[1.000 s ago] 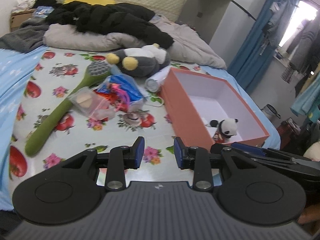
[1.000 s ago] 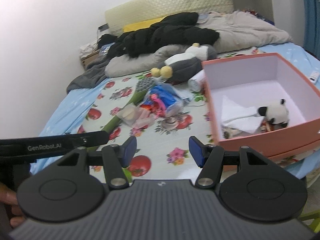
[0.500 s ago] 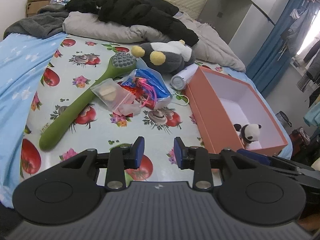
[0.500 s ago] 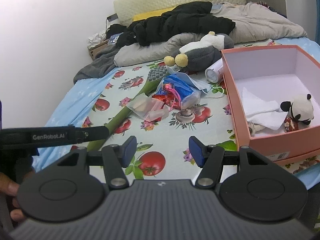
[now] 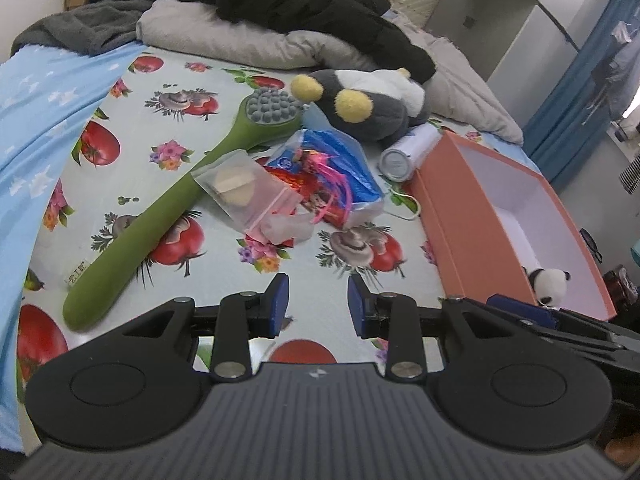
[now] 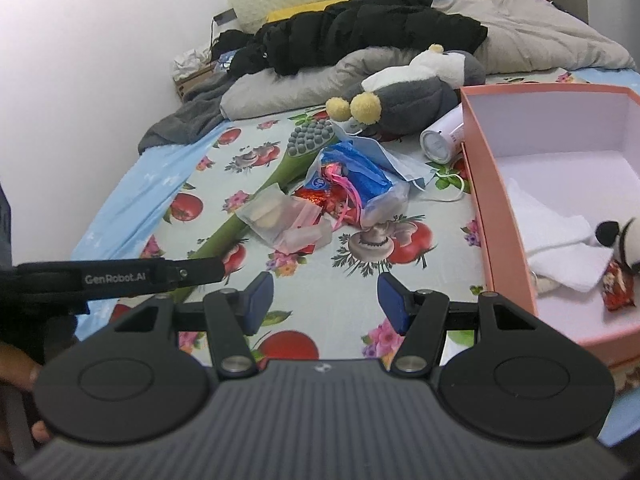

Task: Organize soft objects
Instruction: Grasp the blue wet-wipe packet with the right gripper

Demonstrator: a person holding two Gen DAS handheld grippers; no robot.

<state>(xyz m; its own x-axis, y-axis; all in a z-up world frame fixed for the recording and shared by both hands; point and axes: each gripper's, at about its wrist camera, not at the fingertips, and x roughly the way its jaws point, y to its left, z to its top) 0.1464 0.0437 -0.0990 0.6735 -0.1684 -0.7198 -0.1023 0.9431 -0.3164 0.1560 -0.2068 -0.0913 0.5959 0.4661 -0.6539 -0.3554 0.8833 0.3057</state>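
A grey and white plush penguin with yellow feet lies at the far side of the printed sheet; it also shows in the right wrist view. An open pink box stands on the right and holds a small panda plush and a white cloth. The box fills the right of the right wrist view. A clear bag with puffs, a blue packet and a face mask lie in the middle. My left gripper is open and empty above the sheet. My right gripper is open and empty.
A long green massage brush lies diagonally on the left. A white cylinder lies beside the box. Black jackets and grey bedding pile up at the head of the bed. A blue blanket covers the left edge.
Both grippers have moved forward over the bed toward the pile of objects, which now looks larger and nearer. Their jaws stay open.
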